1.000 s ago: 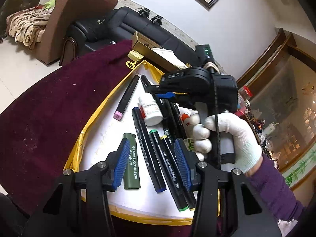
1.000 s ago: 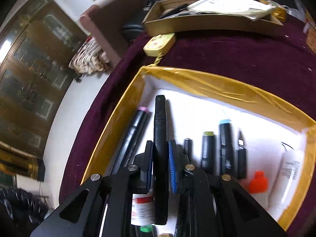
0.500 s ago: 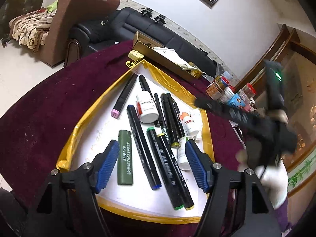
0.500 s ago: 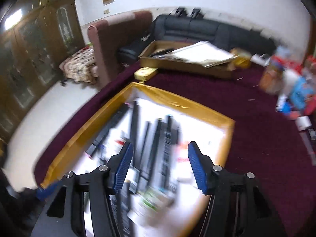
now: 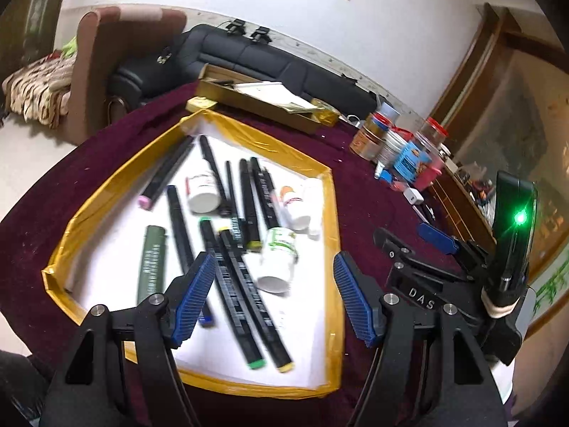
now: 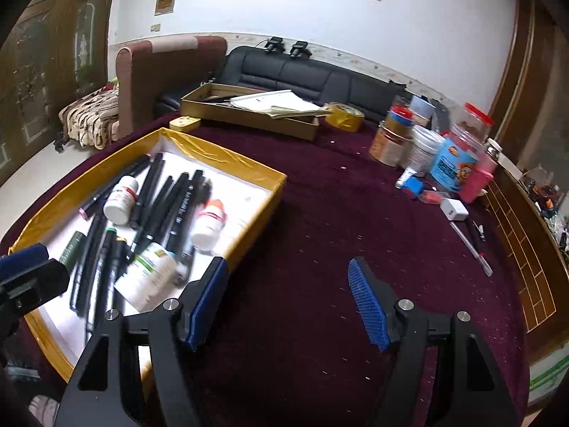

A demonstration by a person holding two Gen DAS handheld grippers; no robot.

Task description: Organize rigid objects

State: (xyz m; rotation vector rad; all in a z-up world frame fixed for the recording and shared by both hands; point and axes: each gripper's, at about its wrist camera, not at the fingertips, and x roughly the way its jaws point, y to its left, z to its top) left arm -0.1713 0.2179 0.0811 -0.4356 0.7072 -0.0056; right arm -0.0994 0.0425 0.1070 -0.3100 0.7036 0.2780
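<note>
Your markers (image 5: 245, 306) and bottles (image 5: 279, 261) already lie in the yellow-edged tray (image 5: 329, 213) at the frame's centre. Your left gripper (image 5: 274, 295) hovers spread and empty; your right gripper (image 6: 288, 302), over bare table (image 6: 338, 213) at lower centre, is opening on nothing, with pens (image 6: 469, 238) at right seemingly left.

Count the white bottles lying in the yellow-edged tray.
3. One white bottle with red label at the far middle, one orange-capped bottle near the right wall, one green-labelled bottle nearest the camera. Markers could hide a smaller one.

Black markers (image 5: 245, 291) and white bottles (image 5: 279, 259) lie in yellow-rimmed tray (image 5: 106, 185).
</note>
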